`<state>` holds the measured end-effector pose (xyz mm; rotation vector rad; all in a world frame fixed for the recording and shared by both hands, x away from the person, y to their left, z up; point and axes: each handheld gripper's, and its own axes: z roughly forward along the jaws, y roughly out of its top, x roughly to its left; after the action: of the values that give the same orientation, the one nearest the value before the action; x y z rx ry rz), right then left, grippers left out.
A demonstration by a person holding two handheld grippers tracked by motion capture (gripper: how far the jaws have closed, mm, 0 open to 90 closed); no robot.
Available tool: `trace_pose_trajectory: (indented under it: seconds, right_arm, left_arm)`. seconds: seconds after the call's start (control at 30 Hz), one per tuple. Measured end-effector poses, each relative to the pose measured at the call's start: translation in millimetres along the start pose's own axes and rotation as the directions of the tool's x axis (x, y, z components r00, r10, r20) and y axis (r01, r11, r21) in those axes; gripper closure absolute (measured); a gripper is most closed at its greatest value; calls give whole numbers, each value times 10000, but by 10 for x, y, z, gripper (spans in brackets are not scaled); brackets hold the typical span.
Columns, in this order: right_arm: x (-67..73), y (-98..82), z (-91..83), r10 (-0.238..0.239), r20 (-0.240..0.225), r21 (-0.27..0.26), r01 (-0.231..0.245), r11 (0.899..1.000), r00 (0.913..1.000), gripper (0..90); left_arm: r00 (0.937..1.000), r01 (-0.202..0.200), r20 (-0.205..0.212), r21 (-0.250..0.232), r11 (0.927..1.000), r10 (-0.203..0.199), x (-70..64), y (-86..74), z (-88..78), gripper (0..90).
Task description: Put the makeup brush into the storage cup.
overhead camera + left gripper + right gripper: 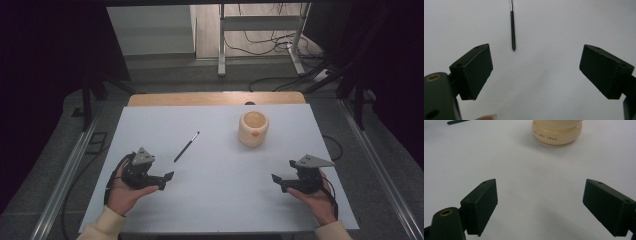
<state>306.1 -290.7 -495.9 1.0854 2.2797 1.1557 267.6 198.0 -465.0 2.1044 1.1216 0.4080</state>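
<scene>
**High view: two spread grippers, a cup and a brush on a white table**

The cream cup (253,128) stood upright toward the far right of the white table (215,200), an orange mark on its near side; what its inside held could not be told. In the right gripper view its base carried small red lettering (545,137).

The thin black brush (186,147) lay flat left of the cup and well apart from it, slanting away toward the far right. The left gripper (167,180), held in the left hand (125,192) at the near left, had its jaws wide apart and gripped nothing; the brush lay just beyond it, its dark end pointing back between the jaws in the left gripper view (512,30).

The right gripper (276,181), in the right hand (317,197) at the near right, was likewise wide and empty, with the cup ahead across bare table.

Cables (260,42) lay on the floor beyond.
</scene>
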Motion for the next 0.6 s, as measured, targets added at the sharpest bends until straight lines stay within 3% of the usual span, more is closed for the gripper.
trace_pose_trajectory:
  seconds: [0.6]
  right_arm:
    - [28, -12, -7, -103, -72, 25, 103, 9999, 9999, 126]
  left_arm:
    - [9997, -242, 51, 396, 9989, 240, 44, 325, 185, 129]
